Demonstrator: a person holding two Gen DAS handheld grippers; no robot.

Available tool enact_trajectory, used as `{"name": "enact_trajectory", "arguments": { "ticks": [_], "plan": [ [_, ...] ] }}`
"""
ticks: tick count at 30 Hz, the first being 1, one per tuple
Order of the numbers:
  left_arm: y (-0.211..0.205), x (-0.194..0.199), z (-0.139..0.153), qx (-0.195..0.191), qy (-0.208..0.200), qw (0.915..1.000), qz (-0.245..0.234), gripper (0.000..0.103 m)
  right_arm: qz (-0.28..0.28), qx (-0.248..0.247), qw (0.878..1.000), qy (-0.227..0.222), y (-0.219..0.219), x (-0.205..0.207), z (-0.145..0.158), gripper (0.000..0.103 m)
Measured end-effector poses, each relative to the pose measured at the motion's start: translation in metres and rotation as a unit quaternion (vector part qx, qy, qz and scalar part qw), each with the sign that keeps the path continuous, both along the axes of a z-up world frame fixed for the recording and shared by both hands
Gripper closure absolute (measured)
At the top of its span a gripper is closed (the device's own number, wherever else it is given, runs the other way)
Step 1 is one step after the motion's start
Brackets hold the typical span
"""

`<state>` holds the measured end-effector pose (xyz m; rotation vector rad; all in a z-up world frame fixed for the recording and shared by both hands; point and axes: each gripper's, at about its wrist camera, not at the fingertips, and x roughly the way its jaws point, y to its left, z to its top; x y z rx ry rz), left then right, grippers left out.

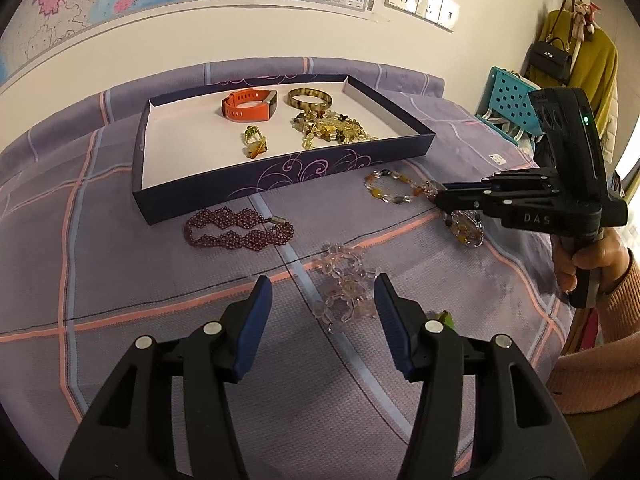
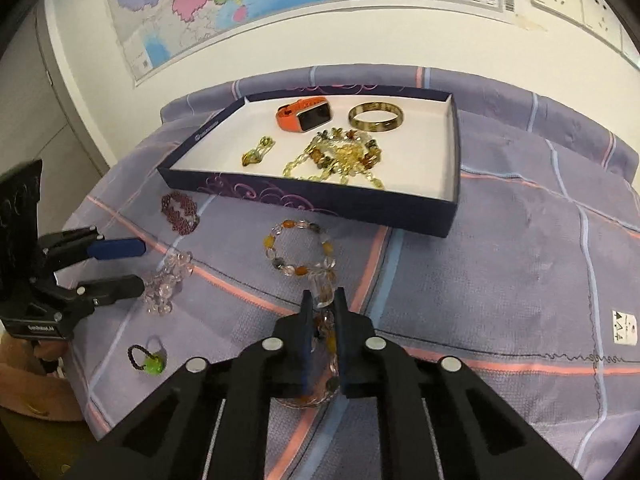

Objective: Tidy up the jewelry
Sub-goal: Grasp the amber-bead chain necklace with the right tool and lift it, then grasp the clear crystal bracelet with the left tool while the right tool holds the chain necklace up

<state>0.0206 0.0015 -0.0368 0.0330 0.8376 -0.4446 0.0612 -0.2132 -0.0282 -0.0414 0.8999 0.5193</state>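
Jewelry lay split: 4 pieces in the tray (image 2: 452, 152), others on the checked cloth (image 2: 500, 260) nearer us. The right gripper (image 2: 323, 300) had clamped the agate bracelet (image 2: 298, 246); lifting slowly would avoid snagging. The left gripper (image 1: 320, 300) stood apart around the pink crystal bracelet (image 1: 346, 284).

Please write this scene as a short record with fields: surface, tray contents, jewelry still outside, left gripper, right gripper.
surface: purple checked cloth
tray contents: orange watch, bangle, yellow bead necklace, small green charm
still outside: dark red bracelet, pink crystal beads, amber bracelets, green ring
left gripper: open by the pink crystal beads
right gripper: shut on amber bracelets
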Motion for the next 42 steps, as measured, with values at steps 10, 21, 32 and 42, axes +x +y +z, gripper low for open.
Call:
{"name": "enact_trajectory", "arguments": {
  "ticks": [10,21,32,42],
  "plan": [
    [-0.004,-0.003,0.001,-0.004,-0.001,0.9999,-0.013,0.05,-0.005,0.117,0.993,-0.013,-0.025,-0.004,0.038,0.099],
    [-0.017,0.008,-0.004,0.011,0.008,0.9996,-0.026,0.052,0.006,0.147,0.987,-0.061,-0.028,-0.014,0.078,0.099],
    [-0.021,0.007,-0.007,0.01,0.022,0.9993,-0.029,0.079,0.012,0.149,0.986,-0.07,-0.022,-0.014,0.084,0.099],
    [-0.016,0.006,0.001,-0.013,0.02,0.9994,-0.024,0.092,0.022,0.154,0.983,-0.098,-0.019,-0.017,0.105,0.099]
  ]
}}
